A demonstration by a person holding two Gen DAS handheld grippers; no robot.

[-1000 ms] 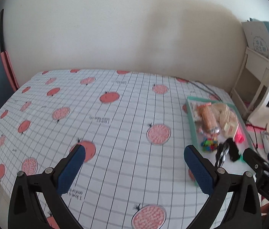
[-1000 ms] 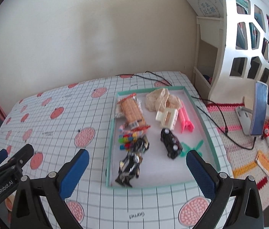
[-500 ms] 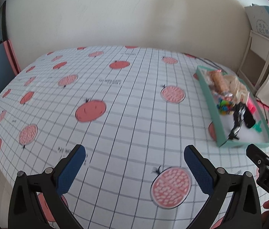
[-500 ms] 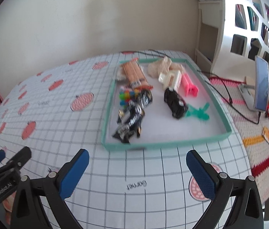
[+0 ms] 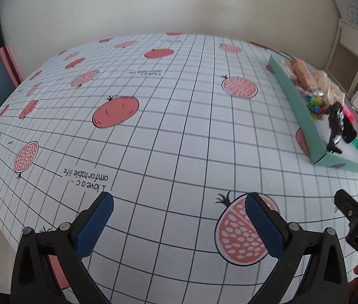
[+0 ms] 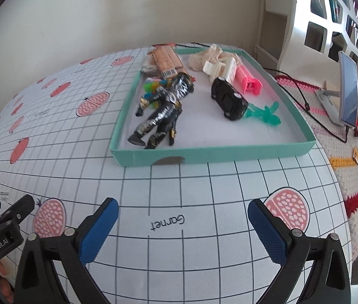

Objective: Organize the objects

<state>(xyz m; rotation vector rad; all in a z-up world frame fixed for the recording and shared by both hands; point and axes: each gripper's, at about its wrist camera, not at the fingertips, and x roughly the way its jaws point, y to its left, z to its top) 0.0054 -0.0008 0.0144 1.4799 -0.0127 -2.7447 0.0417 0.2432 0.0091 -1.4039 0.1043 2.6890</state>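
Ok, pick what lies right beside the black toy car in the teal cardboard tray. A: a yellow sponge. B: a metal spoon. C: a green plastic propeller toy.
C: the green plastic propeller toy lies against the black toy car in the teal cardboard tray.

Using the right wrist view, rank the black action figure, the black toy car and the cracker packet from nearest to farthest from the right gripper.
1. Black action figure, left side of the tray, nearest the right gripper.
2. Black toy car, tray's middle-right.
3. Cracker packet, far-left corner.
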